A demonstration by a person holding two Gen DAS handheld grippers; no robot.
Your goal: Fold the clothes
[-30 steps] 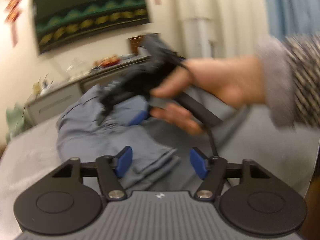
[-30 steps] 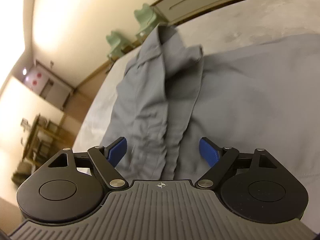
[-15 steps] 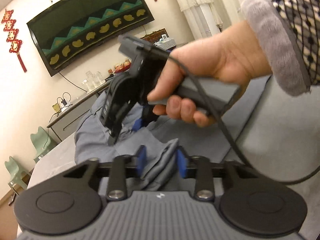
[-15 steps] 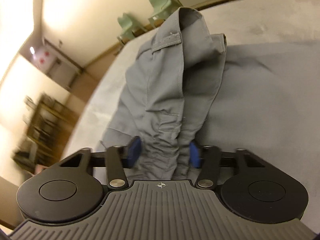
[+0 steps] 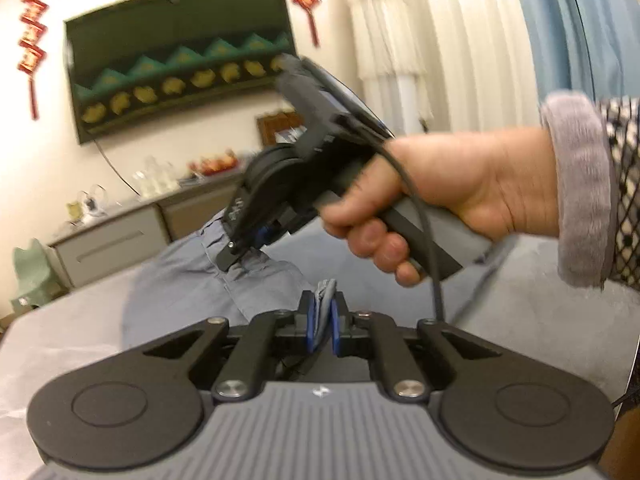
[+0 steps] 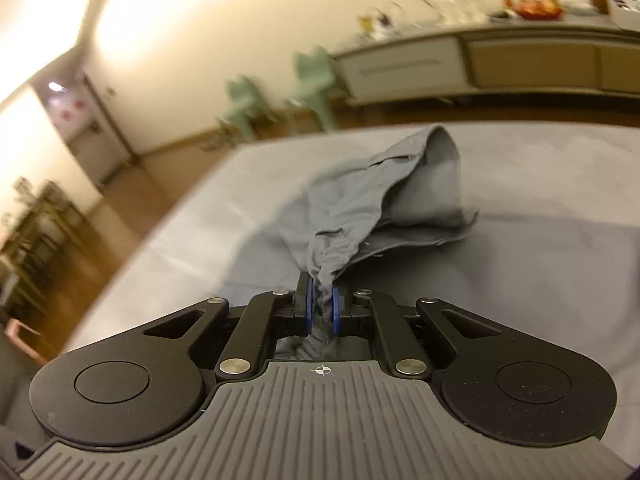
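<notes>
- Grey woven cotton garment (image 6: 384,200), creased and bunched, is lifted off the matte grey table cloth (image 6: 540,280).
- Left gripper (image 5: 323,322): closing blue pads are pressed on a fabric fold.
- Right gripper (image 6: 321,308): likewise closing, a gathered edge pinched.

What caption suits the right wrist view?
Right gripper closing, its blue pads pinching bunched grey garment above the grey table.
</notes>
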